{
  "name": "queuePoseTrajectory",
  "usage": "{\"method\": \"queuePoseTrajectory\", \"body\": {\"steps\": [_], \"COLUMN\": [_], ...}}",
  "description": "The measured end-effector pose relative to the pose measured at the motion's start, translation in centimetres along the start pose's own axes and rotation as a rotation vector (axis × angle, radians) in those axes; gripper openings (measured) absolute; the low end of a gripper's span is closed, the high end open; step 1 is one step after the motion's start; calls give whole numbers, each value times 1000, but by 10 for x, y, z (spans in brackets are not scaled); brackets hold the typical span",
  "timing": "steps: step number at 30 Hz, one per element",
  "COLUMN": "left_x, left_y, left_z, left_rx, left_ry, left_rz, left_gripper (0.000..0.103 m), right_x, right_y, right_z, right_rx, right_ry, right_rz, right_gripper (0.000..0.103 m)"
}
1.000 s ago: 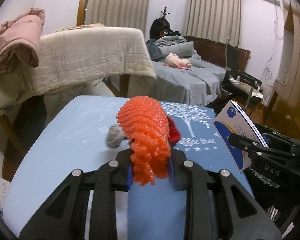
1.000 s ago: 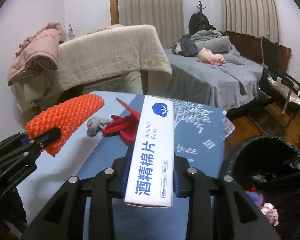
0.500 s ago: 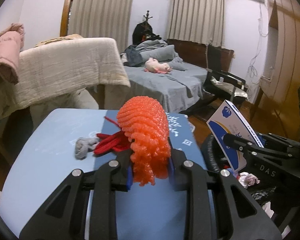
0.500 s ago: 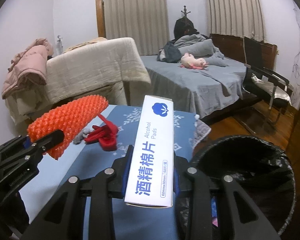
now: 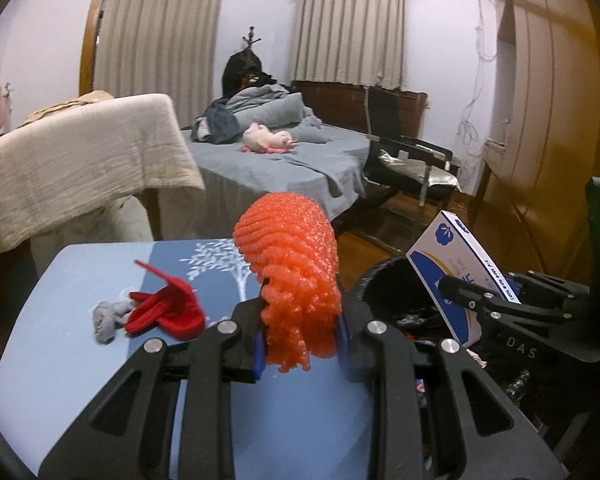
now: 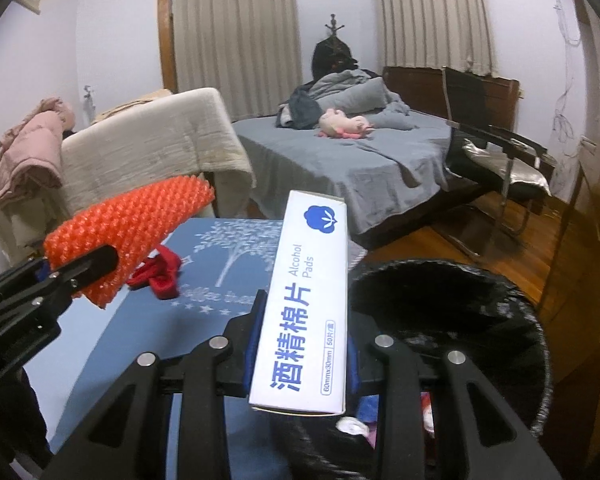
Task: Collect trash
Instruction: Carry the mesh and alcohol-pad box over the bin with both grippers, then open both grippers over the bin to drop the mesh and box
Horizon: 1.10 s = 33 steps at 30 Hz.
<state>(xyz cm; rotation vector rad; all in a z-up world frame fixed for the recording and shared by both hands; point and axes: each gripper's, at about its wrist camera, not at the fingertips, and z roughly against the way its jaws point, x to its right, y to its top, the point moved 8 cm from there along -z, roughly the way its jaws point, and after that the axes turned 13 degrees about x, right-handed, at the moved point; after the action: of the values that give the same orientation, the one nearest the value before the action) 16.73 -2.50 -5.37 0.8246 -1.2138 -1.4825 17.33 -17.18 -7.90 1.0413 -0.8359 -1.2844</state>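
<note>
My left gripper (image 5: 300, 344) is shut on an orange bubble-wrap sleeve (image 5: 292, 264) and holds it above the blue table's right edge; the sleeve also shows in the right wrist view (image 6: 128, 232). My right gripper (image 6: 300, 360) is shut on a white alcohol pads box (image 6: 308, 300) and holds it over the near rim of a black-lined trash bin (image 6: 500, 320). The box (image 5: 456, 272) and bin (image 5: 388, 284) also show in the left wrist view. A red cloth (image 5: 168, 308) and a grey crumpled wad (image 5: 108, 316) lie on the table (image 5: 60, 320).
Some trash lies inside the bin (image 6: 356, 424). Behind the table stand a chair draped in a beige blanket (image 5: 80, 160), a grey bed (image 5: 284, 164) and a black chair (image 5: 412, 160). Wooden floor lies to the right.
Both grippers have swung right with their loads. The bin has come into view under the right gripper, and the table items have shifted left in both views.
</note>
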Motion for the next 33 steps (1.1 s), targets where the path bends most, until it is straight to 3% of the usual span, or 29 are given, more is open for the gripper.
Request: {"method": "queuePoseTrajectory", "body": {"steps": [18, 33], "left_x": [84, 143], "left_y": [-6, -50], "left_z": [-36, -90], "left_rx": [-20, -108], "left_ry": [-150, -278], "left_rz": [-44, -68], "left_gripper": [26, 26], "right_x": [102, 166], "right_y": [-8, -38], "right_z": [21, 10], "right_rx": [-1, -67], "right_ry": [-164, -267], "right_rz": [-43, -65], "right_gripper": [33, 33]}}
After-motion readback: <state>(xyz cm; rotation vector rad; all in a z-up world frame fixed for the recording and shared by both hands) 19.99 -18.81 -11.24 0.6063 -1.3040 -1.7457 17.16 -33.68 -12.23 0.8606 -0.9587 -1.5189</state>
